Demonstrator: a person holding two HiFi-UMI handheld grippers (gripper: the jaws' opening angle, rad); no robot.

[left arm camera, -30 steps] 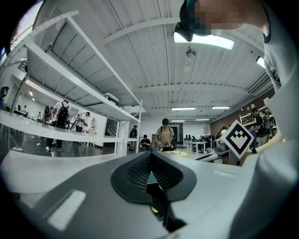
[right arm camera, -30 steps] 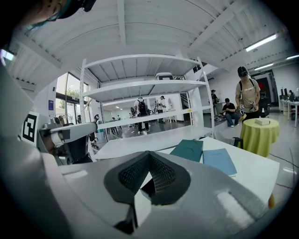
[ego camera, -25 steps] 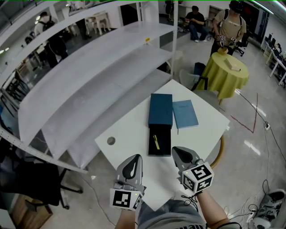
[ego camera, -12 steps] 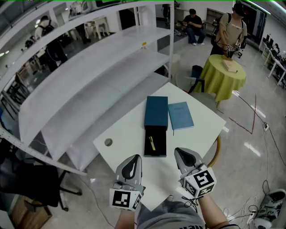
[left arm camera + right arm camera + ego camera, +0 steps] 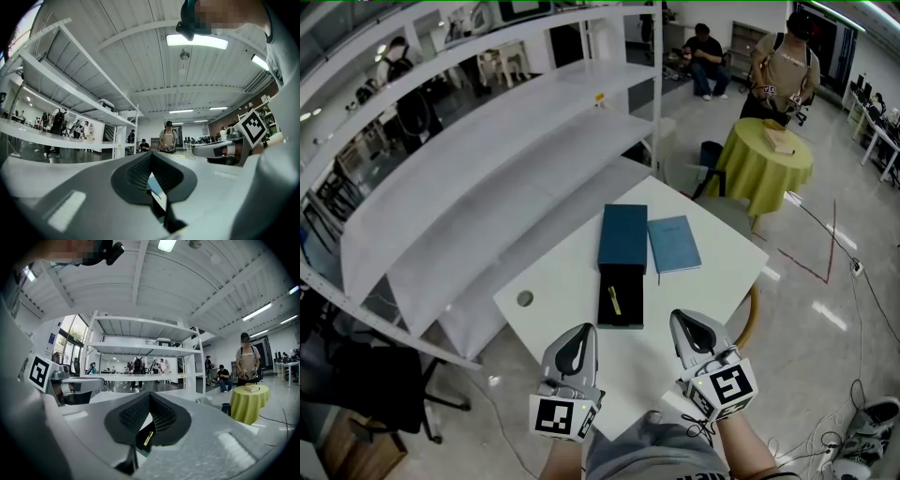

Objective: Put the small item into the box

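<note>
Head view: left tool and right tool hang closed and empty at the bench edge, likely because the small yellow item lies inside the open black box.

A white worktop lies beneath and ahead of the left hand-held gripper and the right hand-held gripper. Ahead of the right one, a light blue booklet lies flat on it. Ahead and to the left of the left one, a small round grey disc sits in its surface. Beyond that side stands a white shelf rack. Far ahead to the right is a round table with a yellow-green cloth. A standing person is at it, and a seated person is farther back. Red lines mark the floor to the right, and shoes lie beside the right hand-held gripper's far side.
</note>
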